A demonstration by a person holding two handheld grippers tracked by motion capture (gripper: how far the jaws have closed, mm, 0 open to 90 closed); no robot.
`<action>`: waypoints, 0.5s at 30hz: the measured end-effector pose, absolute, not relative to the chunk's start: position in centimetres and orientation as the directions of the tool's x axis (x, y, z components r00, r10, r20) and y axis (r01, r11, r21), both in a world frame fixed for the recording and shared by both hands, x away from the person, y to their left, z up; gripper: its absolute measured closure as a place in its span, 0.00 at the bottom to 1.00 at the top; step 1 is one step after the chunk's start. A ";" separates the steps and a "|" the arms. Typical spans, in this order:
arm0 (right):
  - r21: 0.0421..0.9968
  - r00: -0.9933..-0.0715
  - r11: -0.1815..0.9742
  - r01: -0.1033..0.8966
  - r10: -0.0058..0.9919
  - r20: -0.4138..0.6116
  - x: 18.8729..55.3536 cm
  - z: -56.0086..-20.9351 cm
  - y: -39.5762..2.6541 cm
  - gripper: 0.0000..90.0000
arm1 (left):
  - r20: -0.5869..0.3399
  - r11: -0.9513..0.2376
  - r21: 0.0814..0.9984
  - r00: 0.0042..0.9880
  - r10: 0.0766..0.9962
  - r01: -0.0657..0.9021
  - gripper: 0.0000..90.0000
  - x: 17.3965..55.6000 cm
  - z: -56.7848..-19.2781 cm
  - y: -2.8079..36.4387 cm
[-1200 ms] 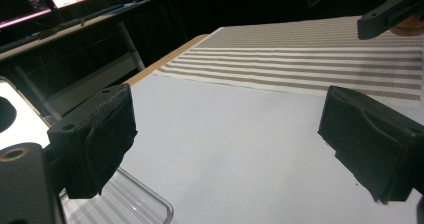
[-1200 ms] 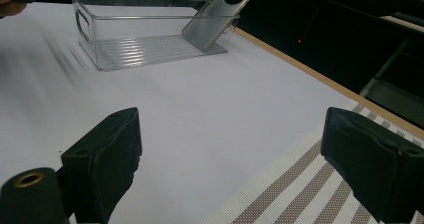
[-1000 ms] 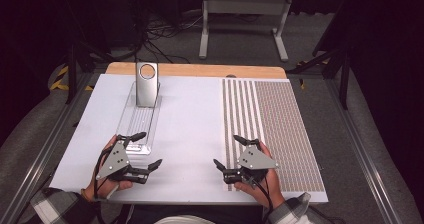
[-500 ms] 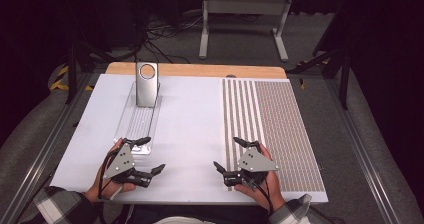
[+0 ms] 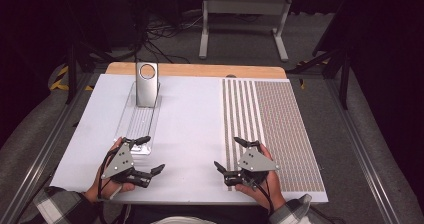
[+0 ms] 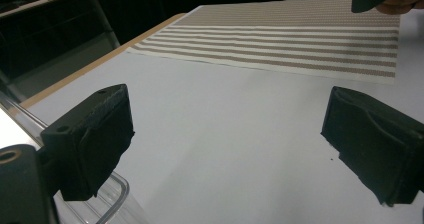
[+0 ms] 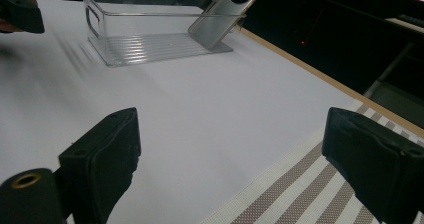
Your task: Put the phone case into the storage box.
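Observation:
My left gripper (image 5: 152,154) hovers open over the white table near its front edge, just right of the near end of a clear plastic bin (image 5: 140,121). My right gripper (image 5: 228,154) is open too, at the left edge of a brown-striped mat (image 5: 272,129). The two point toward each other. In the left gripper view the left gripper (image 6: 225,139) has nothing between its black jaws, with the mat (image 6: 300,44) beyond. The right gripper (image 7: 230,159) is likewise empty in its own view, facing the bin (image 7: 150,44).
A slanted metal plate with a round hole (image 5: 147,84) stands at the bin's far end, also in the right gripper view as the plate (image 7: 230,14). A wooden strip (image 5: 200,70) edges the table's far side. Metal rails run along both sides.
Both hands have drifted slightly toward the table's near edge. The jaws of both grippers stay open and empty.

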State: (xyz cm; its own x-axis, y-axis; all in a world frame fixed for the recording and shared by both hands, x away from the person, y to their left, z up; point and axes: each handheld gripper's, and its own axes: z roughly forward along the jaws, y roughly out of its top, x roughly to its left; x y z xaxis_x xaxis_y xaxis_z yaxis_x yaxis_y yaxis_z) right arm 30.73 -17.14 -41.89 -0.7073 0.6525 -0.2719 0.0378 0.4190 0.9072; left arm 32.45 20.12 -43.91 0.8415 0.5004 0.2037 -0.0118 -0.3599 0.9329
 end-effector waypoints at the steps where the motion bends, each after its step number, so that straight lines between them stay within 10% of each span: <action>1: 0.908 -0.703 0.418 0.035 0.655 -0.275 30.7 -41.9 -17.1 0.10 | 0.215 -0.368 0.930 0.840 0.497 -0.020 0.07 32.4 -43.8 20.2; 15: 0.902 -0.704 0.429 0.049 0.656 -0.273 30.9 -42.1 -17.1 0.10 | 0.206 -0.351 0.936 0.844 0.495 -0.023 0.07 32.4 -43.7 20.3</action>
